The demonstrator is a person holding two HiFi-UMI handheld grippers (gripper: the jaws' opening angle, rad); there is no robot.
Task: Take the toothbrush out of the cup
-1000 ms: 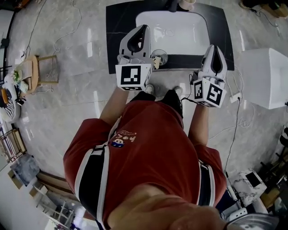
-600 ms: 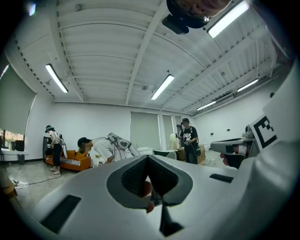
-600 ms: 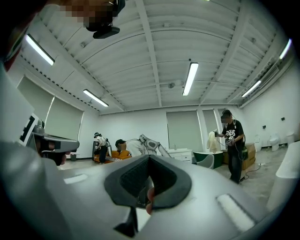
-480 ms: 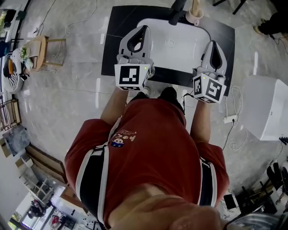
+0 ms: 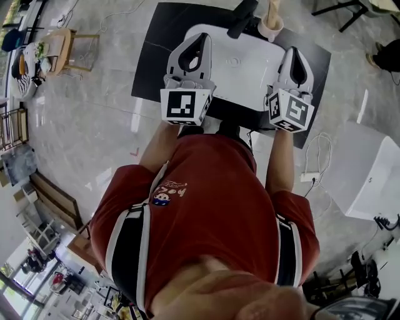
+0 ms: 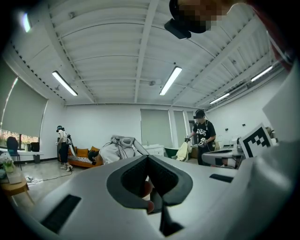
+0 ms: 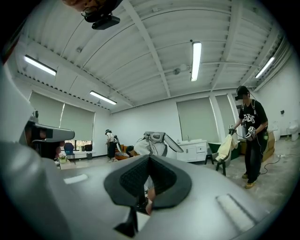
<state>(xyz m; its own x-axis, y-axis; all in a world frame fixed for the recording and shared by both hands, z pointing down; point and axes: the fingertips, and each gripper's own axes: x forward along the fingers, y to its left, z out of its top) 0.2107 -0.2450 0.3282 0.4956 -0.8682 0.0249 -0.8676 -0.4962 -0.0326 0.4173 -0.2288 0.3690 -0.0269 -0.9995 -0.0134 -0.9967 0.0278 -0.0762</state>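
In the head view a pale cup (image 5: pixel 273 26) stands on the black countertop (image 5: pixel 153 56) behind the white sink (image 5: pixel 244 59), with a light handle (image 5: pixel 272 7) upright in it. My left gripper (image 5: pixel 201 39) hovers over the sink's left rim, shut and empty. The right gripper (image 5: pixel 294 51) is over the sink's right rim, just short of the cup, also shut with nothing in it. Both point level, so the left gripper view (image 6: pixel 149 157) and right gripper view (image 7: pixel 149 157) show only closed jaws and the room beyond.
A black faucet (image 5: pixel 242 17) rises at the sink's back. A white cabinet (image 5: pixel 365 175) stands to the right, with a power strip and cables (image 5: pixel 312 169) on the floor. A wooden stool (image 5: pixel 65 50) is at the far left. People (image 7: pixel 251 136) stand across the room.
Both grippers have moved forward from the counter's front edge to over the sink. A glass cup seen beside the left gripper a second ago is now hidden. The jaws stayed shut.
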